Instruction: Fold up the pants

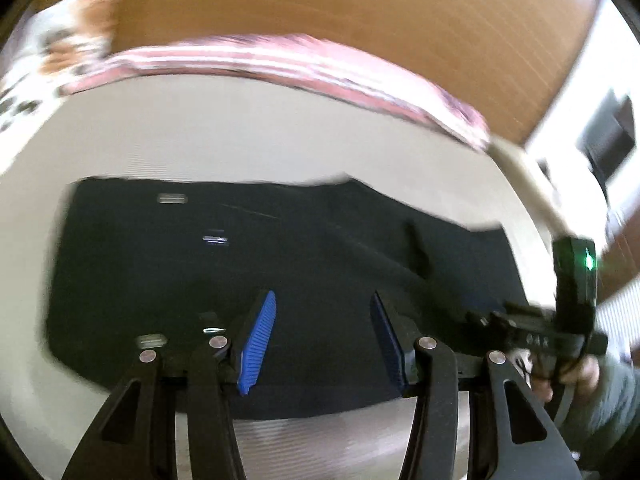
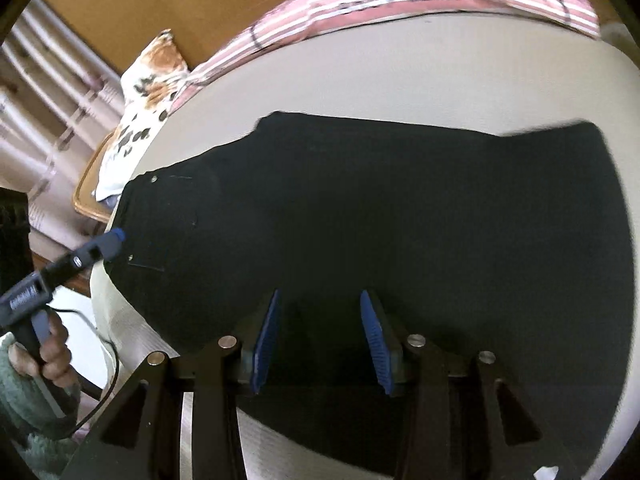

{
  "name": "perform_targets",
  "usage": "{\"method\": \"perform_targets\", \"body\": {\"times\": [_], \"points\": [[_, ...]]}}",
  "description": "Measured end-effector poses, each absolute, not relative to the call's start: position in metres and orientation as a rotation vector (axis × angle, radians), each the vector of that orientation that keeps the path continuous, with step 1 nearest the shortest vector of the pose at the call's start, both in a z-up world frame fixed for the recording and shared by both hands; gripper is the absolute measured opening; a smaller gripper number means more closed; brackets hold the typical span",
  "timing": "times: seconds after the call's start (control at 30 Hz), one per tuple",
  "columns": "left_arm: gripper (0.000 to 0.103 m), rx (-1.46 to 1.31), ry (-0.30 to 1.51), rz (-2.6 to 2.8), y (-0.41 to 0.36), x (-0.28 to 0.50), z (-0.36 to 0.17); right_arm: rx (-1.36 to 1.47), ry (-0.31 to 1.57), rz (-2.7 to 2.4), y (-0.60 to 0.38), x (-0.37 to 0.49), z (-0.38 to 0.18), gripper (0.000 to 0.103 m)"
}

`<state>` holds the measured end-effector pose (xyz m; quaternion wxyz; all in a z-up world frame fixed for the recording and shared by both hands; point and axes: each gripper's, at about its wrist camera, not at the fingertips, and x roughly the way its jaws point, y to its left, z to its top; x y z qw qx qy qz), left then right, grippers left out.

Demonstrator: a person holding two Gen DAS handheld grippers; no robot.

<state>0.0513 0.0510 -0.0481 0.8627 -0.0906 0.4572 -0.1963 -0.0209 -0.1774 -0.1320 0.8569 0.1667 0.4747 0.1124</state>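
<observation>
Black pants (image 1: 248, 264) lie flat on a cream bed sheet (image 1: 240, 136), folded into a wide dark block; they also fill the right wrist view (image 2: 380, 216). My left gripper (image 1: 323, 300) is open and empty, hovering over the near edge of the pants. In the right wrist view it shows at the pants' left edge (image 2: 114, 240). My right gripper (image 2: 318, 298) is open and empty above the pants' near part. In the left wrist view the right gripper's body (image 1: 568, 320) sits at the pants' right end, jaws hidden.
A pink striped blanket (image 1: 280, 60) lies along the far side of the bed. A floral pillow (image 2: 148, 92) rests at the bed's left corner. Wooden floor (image 1: 360, 4) lies beyond. A wooden tray or stool (image 2: 90, 200) stands beside the bed.
</observation>
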Motion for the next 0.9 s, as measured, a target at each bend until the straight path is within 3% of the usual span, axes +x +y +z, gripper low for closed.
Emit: {"method": "perform_targets", "body": {"times": [0.07, 0.47, 0.63, 0.9], "points": [[0.051, -0.241, 0.949, -0.339, 0.08, 0.049, -0.048, 0.339, 1.004, 0.254, -0.165, -0.012, -0.131, 0.045], [0.052, -0.696, 0.961, -0.114, 0.215, 0.023, -0.082, 0.391, 0.981, 0.357, -0.121, 0.009, -0.111, 0.045], [0.052, -0.85, 0.992, -0.127, 0.223, 0.021, -0.103, 0.383, 0.961, 0.35, -0.117, 0.007, -0.099, 0.05], [0.052, -0.994, 1.014, -0.097, 0.23, 0.02, -0.136, 0.398, 0.959, 0.329, -0.121, 0.001, -0.095, 0.052]]}}
